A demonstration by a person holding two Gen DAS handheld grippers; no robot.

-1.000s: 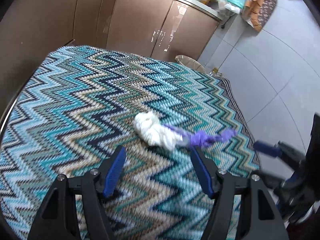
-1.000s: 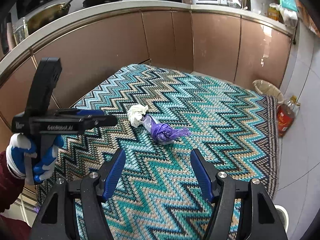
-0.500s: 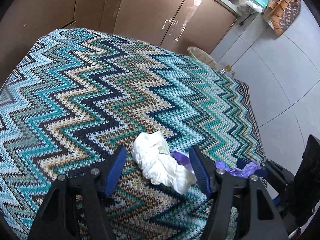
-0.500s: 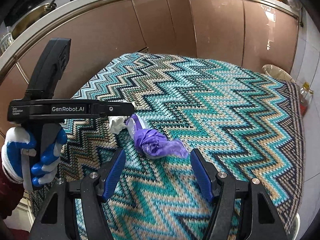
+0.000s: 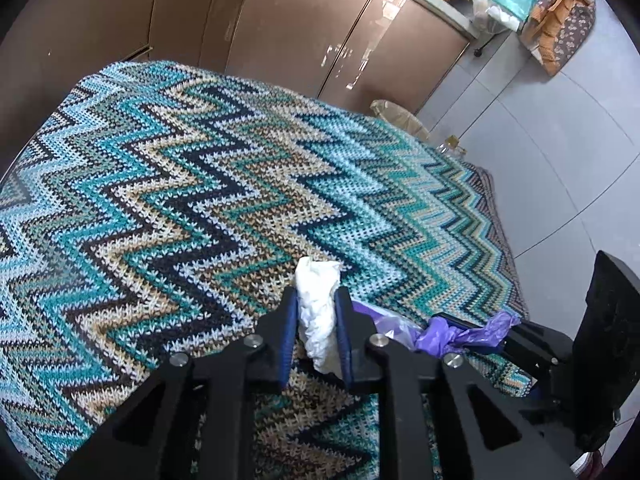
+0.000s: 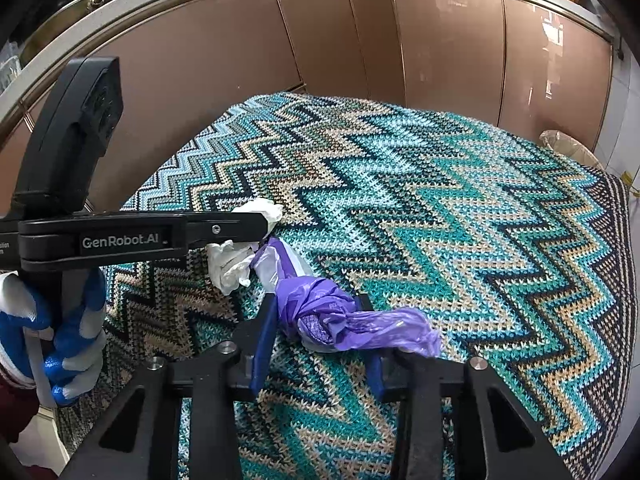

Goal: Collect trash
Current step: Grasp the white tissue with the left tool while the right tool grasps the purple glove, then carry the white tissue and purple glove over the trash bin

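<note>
A kitchen with brown cabinets (image 6: pixel 440 52) is seen, and a desk covered by a zigzag cloth (image 5: pixel 200 184). On the cloth lie a white tissue wad (image 5: pixel 318 312) and, touching it, a knotted purple bag (image 6: pixel 320 312). The left claw (image 5: pixel 316 332) is closing and already squeezes the wad between its pads. The right claw (image 6: pixel 316 340) is closing around the knot of the bag, which seems pressed on both sides. Both pieces are judged light, soft and easily crushed; the bag film may slip, so the knot is the best hold. A bin (image 6: pixel 568 148) stands beyond the desk, with nothing seen in the way.
</note>
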